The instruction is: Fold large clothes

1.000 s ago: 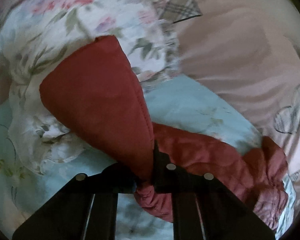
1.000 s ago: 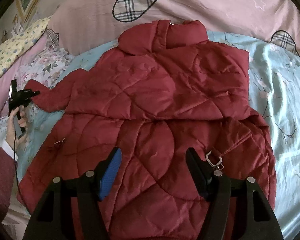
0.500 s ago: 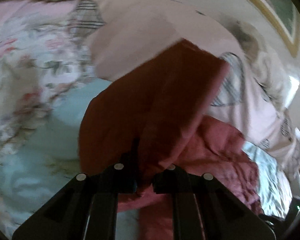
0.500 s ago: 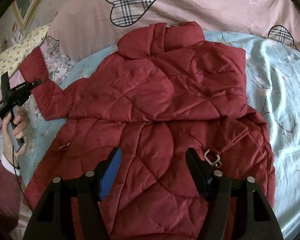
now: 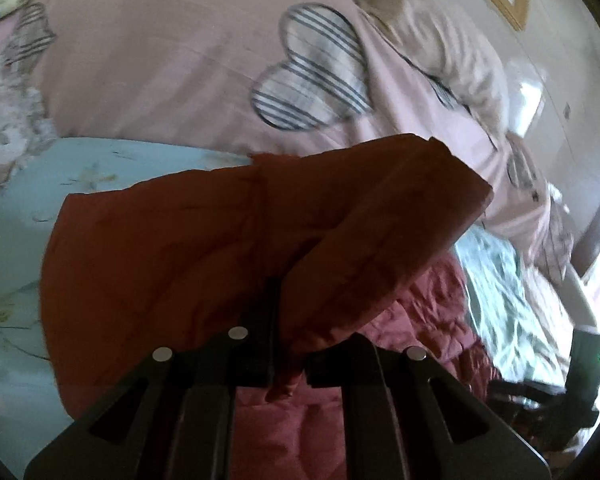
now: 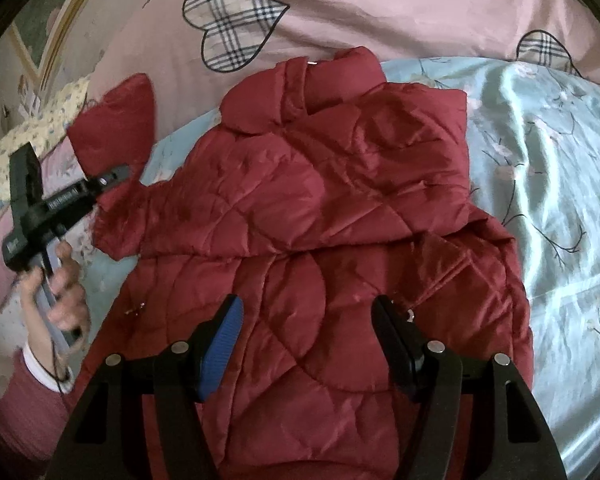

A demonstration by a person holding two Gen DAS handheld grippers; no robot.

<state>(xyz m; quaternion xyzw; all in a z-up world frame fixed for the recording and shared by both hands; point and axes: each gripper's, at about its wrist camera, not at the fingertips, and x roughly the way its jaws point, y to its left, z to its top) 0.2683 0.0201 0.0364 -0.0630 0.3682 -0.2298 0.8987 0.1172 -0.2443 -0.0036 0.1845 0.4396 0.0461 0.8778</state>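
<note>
In the right wrist view, nearest to the camera, the right gripper (image 6: 306, 330) hangs with its fingers wide apart and holding nothing, over the lower part of the red quilted jacket (image 6: 320, 216), which lies flat on the bed (image 6: 548, 168) with its collar toward 12 o'clock. At about 9 o'clock the left gripper (image 6: 118, 174) has its fingers closed on the end of the sleeve (image 6: 116, 120), which stands lifted above the sheet. In the left wrist view the same sleeve (image 5: 260, 240) fills the middle, pinched between the fingers, with the jacket body below toward 5 o'clock. I judge the step is to fold this sleeve across the body. To do it well, the left gripper should carry the cuff toward the middle of the chest, keep it low and taut so the crease falls at the shoulder seam, and open only when the sleeve lies flat. The right gripper can press the body so the slippery fabric does not slide. Farther, at 12 o'clock, lies the pink pillow (image 6: 380, 4) with plaid hearts.
</note>
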